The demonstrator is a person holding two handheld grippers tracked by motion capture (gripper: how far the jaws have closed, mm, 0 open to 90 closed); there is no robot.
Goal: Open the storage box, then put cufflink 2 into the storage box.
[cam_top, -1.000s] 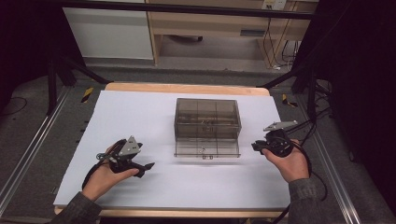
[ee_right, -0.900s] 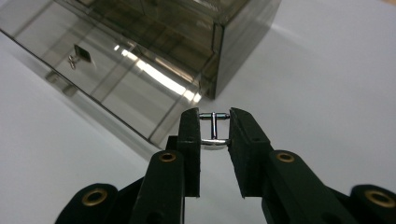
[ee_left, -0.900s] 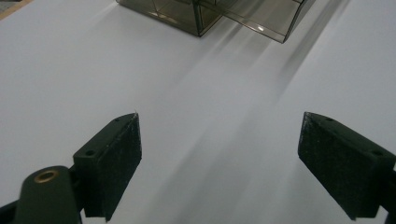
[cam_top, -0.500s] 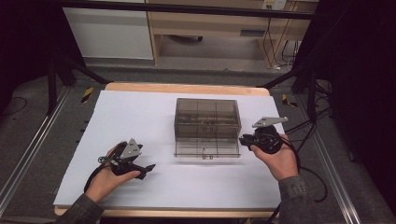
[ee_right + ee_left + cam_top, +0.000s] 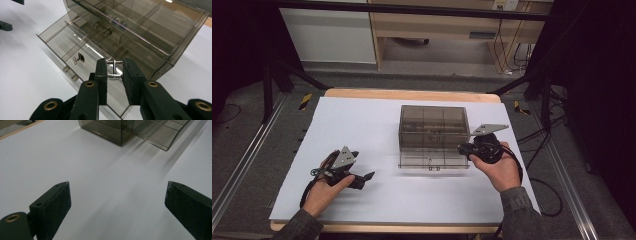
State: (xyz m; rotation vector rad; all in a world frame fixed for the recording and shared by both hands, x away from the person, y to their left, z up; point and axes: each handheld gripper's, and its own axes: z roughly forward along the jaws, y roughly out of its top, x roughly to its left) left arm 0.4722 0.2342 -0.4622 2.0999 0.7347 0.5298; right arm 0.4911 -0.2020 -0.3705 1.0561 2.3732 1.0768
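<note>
Right tool (image 5: 114, 63): jaws narrow, pinching a small silver cufflink (image 5: 113, 72) by its ends, at the box's right front corner, over the open drawer. Left tool (image 5: 117, 192): jaws wide and just been opening, nothing between them, parked well left of the box, front side.

Surface (image 5: 362, 125): white, bare around the box.

Box (image 5: 433, 122): smoky clear organizer, sits centre-right, divided compartments on top.

Drawer (image 5: 62, 47): pulled out from the box's bottom front, shallow, thin walls, partitioned.

Second cufflink (image 5: 78, 58): already lying in the drawer, left of the held one as the right gripper view shows it.

Step as I read it: drop the held cufflink into the drawer beside its mate.

How to do it clean:
- Clear the drawer's front wall, then go low before release; the piece is tiny and would bounce on hard plastic.
- Pick the compartment first, stay off the partitions.
- Open the jaws slowly; the grip is on the ends, so it may tip or cling to a pad.
- Don't nudge the drawer; the box looks light. Left tool is free to steady the box's left side if it slides.
</note>
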